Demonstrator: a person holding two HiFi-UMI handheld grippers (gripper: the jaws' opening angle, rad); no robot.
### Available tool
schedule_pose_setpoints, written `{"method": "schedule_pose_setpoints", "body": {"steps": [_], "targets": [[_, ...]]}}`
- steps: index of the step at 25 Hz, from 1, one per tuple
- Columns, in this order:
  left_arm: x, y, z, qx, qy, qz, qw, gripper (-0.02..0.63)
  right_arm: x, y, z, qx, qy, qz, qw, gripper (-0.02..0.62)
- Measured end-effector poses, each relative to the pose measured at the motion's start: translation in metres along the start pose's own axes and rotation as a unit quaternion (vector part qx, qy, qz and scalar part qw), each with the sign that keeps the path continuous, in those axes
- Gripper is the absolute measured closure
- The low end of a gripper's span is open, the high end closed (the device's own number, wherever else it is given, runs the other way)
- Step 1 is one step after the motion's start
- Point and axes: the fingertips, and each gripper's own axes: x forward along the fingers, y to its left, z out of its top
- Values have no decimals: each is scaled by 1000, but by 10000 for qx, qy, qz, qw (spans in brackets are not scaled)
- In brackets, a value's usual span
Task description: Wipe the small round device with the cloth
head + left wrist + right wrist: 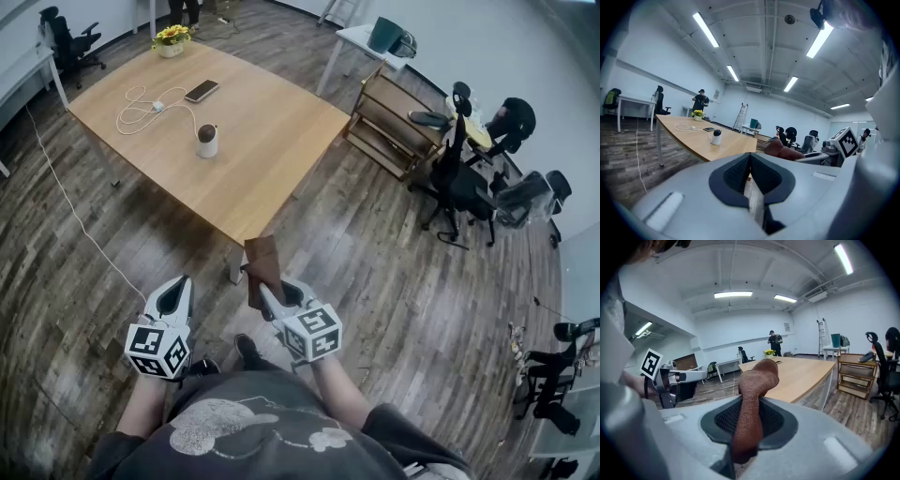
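Note:
The small round device (207,141), white with a dark top, stands on the wooden table (272,141); the left gripper view shows the device (716,136) far ahead. My right gripper (265,292) is shut on a brown cloth (262,269) that sticks up between its jaws, near the table's front corner. In the right gripper view the cloth (752,404) rises from the closed jaws. My left gripper (175,292) hangs over the floor left of it, shut with nothing in it.
A white cable (141,108), a phone (202,90) and a flower pot (171,40) lie further back on the table. Right of it stand a wooden shelf cart (394,122) and several office chairs (464,183). A person (774,343) stands at the far end.

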Motion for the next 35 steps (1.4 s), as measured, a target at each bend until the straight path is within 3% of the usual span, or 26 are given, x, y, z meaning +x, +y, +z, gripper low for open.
{"method": "schedule_pose_setpoints", "body": {"steps": [17, 24, 35], "targets": [[21, -1, -1, -73, 112, 268, 9996, 587, 11, -35, -9, 353, 82, 20, 9993, 525], [39, -8, 12, -9, -73, 614, 9981, 586, 19, -65, 2, 397, -38, 265, 9989, 523], [37, 1, 16, -15, -146, 1231, 9923, 587, 45, -78, 9, 258, 75, 753, 9968, 523]]}}
